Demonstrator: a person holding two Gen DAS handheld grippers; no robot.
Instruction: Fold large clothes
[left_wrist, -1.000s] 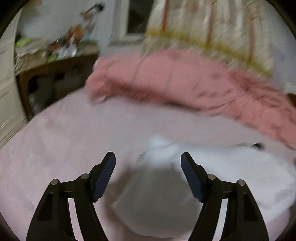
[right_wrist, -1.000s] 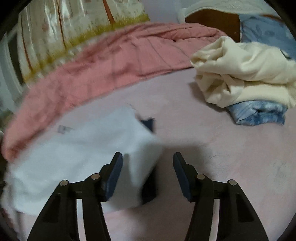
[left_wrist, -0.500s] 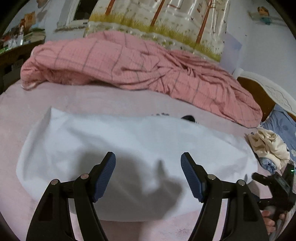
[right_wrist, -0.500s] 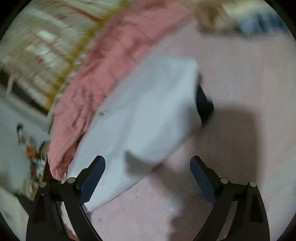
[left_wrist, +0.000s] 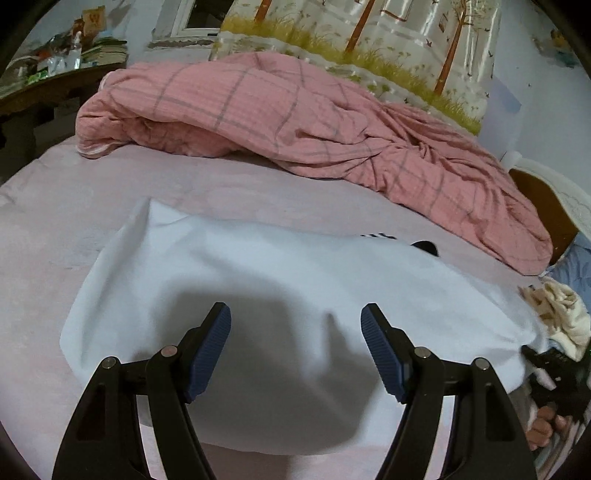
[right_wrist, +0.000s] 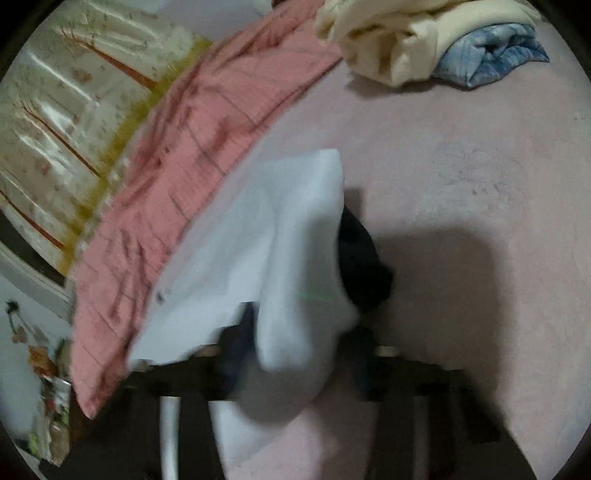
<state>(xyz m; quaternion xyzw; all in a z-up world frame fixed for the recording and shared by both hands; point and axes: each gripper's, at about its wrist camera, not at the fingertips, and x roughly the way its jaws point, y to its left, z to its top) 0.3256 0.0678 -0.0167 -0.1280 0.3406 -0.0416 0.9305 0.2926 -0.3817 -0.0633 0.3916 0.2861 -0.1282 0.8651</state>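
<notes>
Left wrist: left gripper (left_wrist: 295, 334) gapes over white garment (left_wrist: 280, 280) on bed (left_wrist: 66, 206).

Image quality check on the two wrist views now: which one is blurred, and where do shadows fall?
Left wrist: sharp, fisheye bends the edges; the left claw casts a dark shadow on the white garment. Right wrist: motion-blurred throughout, the right claw is a dark smear with white cloth bunched across it; a broad shadow lies on the pink bedsheet to its right.

The right gripper (right_wrist: 295, 354), blurred, has just been closing on a fold of the white garment (right_wrist: 258, 240) lying on the pink bedsheet (right_wrist: 461, 184) beside the pink checked quilt (right_wrist: 207, 122).
</notes>
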